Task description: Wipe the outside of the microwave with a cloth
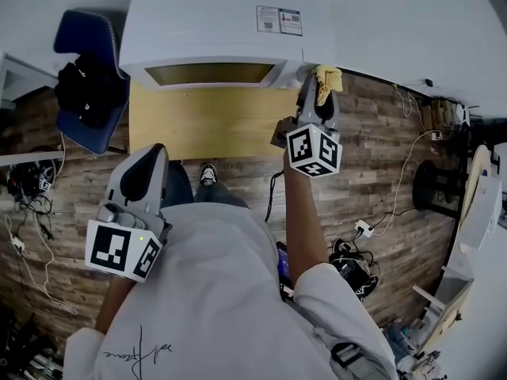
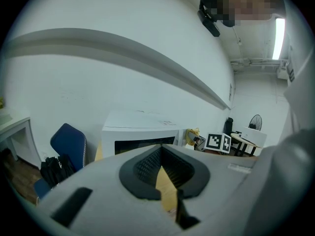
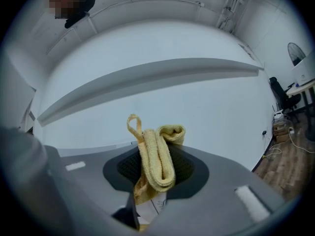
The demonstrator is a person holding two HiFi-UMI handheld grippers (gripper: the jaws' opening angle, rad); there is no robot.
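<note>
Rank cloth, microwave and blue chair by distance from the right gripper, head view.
1. cloth: clamped in the jaws of the right gripper.
2. microwave: just left of the jaws, at its front right corner.
3. blue chair: far left of the view.

- The bench [image 1: 206, 125] has a light wooden top and stands against the white wall. Its near part is bare.
- A white microwave [image 1: 230, 22] sits on the far part of the bench, with its door facing the person.
- The floor [image 1: 380, 157] is dark wood planks.
- A blue chair [image 1: 83, 93] stands on the floor just left of the bench.
- A white cable [image 1: 404, 172] trails across the floor on the right to a power strip [image 1: 363, 228].
- More cables [image 1: 28, 192] lie tangled at the far left.
- The person's shoe [image 1: 207, 172] rests on the floor near the bench's front edge.
</note>
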